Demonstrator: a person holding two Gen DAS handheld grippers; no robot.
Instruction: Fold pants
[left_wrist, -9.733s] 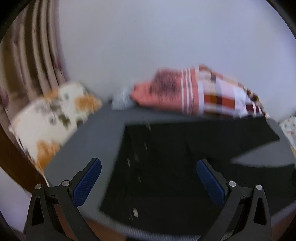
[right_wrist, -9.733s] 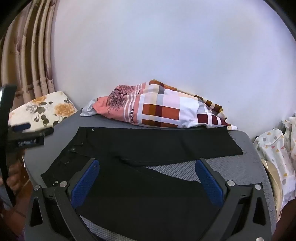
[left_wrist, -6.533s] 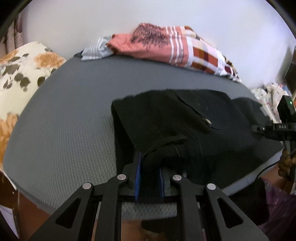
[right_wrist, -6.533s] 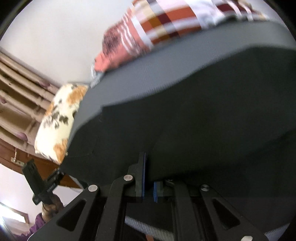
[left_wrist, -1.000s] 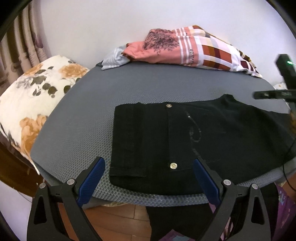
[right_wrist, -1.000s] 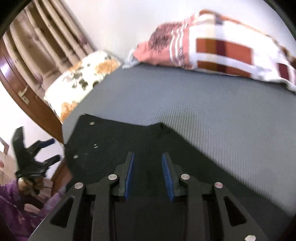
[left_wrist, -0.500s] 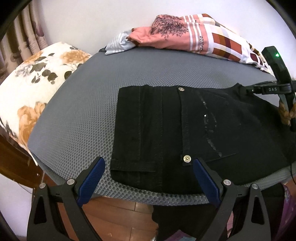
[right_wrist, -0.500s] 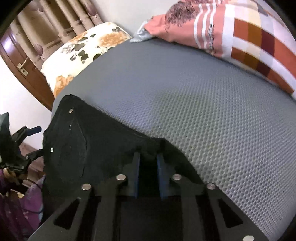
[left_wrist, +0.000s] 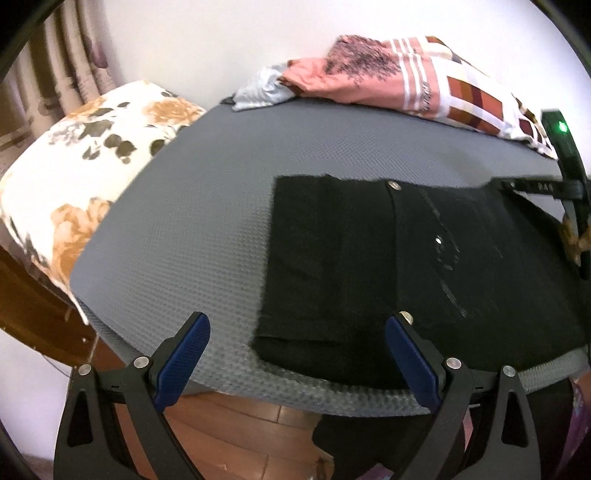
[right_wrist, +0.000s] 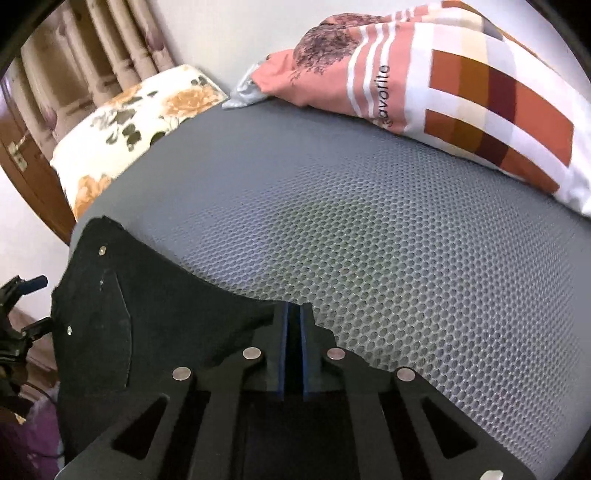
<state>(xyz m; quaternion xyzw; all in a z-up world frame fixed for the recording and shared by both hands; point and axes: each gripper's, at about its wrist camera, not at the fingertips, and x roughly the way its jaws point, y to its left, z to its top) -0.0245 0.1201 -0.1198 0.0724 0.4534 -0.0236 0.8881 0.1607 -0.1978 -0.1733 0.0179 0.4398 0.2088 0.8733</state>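
Observation:
Black pants (left_wrist: 406, 266) lie folded lengthwise on the grey mesh mattress (left_wrist: 207, 206), waistband to the left, with metal buttons showing. My left gripper (left_wrist: 295, 328) stands open just above the near left corner of the waistband, one blue pad on each side of it, touching nothing. In the right wrist view my right gripper (right_wrist: 293, 314) is shut on the far edge of the pants (right_wrist: 147, 306), with black cloth pinched between its blue pads. The right gripper (left_wrist: 565, 184) also shows at the right edge of the left wrist view, held by a hand.
A floral pillow (left_wrist: 85, 155) lies at the mattress's left end. A pink and checked bundle of bedding (left_wrist: 406, 85) lies along the white wall. Curtains (right_wrist: 110, 48) hang at the far left. Wooden floor (left_wrist: 240, 424) shows below the near mattress edge.
The right gripper's jaws came together on the pants' edge after sinking onto it. The left gripper drifted slightly, so the pants now sit further right in its view; it stayed open.

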